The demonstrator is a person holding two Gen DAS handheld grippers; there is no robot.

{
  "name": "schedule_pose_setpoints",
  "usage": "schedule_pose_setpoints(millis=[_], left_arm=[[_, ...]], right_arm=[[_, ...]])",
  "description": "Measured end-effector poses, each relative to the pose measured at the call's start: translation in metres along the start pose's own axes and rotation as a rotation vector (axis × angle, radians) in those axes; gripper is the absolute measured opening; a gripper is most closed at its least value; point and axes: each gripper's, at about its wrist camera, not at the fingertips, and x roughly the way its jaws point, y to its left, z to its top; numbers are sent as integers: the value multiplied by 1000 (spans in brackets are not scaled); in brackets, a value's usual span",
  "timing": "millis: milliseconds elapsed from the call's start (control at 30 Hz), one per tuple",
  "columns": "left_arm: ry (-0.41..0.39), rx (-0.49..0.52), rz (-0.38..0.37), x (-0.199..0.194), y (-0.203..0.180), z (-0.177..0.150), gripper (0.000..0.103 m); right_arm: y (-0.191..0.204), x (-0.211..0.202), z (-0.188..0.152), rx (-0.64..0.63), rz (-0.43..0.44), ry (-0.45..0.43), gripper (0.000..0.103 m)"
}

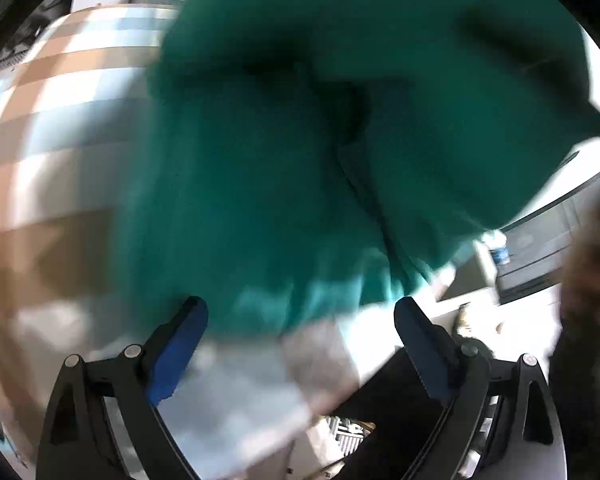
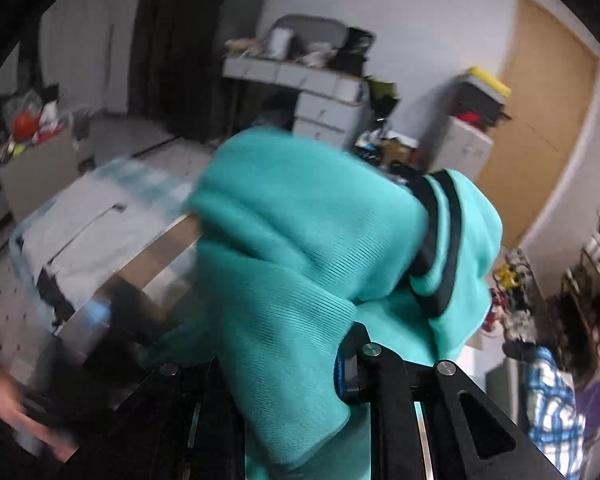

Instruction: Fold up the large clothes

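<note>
Cloth [image 2: 300, 264] is clamped in the right gripper [image 2: 292, 364] for lifting, while the left gripper [image 1: 300, 316] is spread empty, probably to catch an edge.

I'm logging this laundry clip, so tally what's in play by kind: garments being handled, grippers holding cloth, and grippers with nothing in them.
Green garments: 1, the green garment with a black-striped trim
Grippers clamped on cloth: 1, the right gripper
Grippers with nothing between the fingers: 1, the left gripper, open
Total: 3
</note>
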Motion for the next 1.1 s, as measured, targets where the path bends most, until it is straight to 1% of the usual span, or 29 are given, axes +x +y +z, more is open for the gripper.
schedule_pose_setpoints(millis=[33,67,133,167,233,267,300,333,367,400,433,467,500,533,567,600,633,700,767,800,833,900,933,967,1033,1067,1100], left_arm=[[-15,-24,-36,-15,9,-7,92],[-35,-41,-49,-31,19,-16,92],[-82,-61,-26,-52,31,-25,92],[-121,-89,-22,-56,41,-15,92],[-180,-148,-50,-62,53,0,92],[-224,-175,-29,-66,58,9,92],[-263,-180,-44,-67,60,17,92],[-271,-180,-75,-66,64,31,92],[-240,-188,-88,-54,68,49,92],[-201,-194,-95,-48,74,59,92],[-115,-205,-130,-25,73,74,92],[-80,-220,-138,-15,76,77,92],[-64,-236,-149,-3,72,83,92],[-43,-221,-190,7,63,89,92],[-28,-201,-210,12,56,93,92],[-32,-185,-200,16,46,100,92],[-46,-167,-215,20,38,110,92],[-66,-142,-257,24,25,129,92],[-71,-107,-298,31,14,151,92],[-79,-91,-297,35,9,163,92],[-94,-63,-324,38,3,175,92],[-92,14,-382,39,-2,190,92],[-106,82,-425,42,-7,202,92],[-121,111,-470,44,-7,209,92],[-106,127,-566,50,-1,217,92],[-111,137,-581,50,0,220,92],[-112,174,-575,53,0,228,92]], right_arm=[[11,7,-1,-29,-5,11,19],[22,14,-2,-61,-12,25,19],[45,23,-8,-125,-41,39,19],[52,27,-15,-165,-57,52,19],[71,28,-23,-231,-85,54,19],[73,27,-27,-233,-87,45,19],[70,24,-32,-211,-79,30,19],[61,17,-33,-164,-62,9,19],[48,11,-39,-122,-52,-8,20],[37,6,-35,-76,-41,-23,20],[27,1,-34,-25,-28,-35,20],[14,-4,-33,24,-10,-44,20],[7,-9,-33,37,2,-55,20],[0,-14,-33,47,4,-69,19],[-2,-16,-34,52,6,-76,19],[-6,-19,-33,57,12,-82,19],[-9,-21,-33,72,14,-86,19],[-25,-29,-33,146,40,-100,19],[-39,-35,-33,185,62,-112,19],[-44,-39,-34,191,61,-122,19],[-50,-42,-36,191,56,-127,19],[-55,-45,-41,193,51,-135,19],[-56,-47,-44,190,44,-138,19],[-60,-49,-45,188,48,-143,19],[-61,-51,-43,173,58,-153,19],[-58,-52,-46,165,62,-156,19],[-55,-51,-47,158,71,-157,19]])
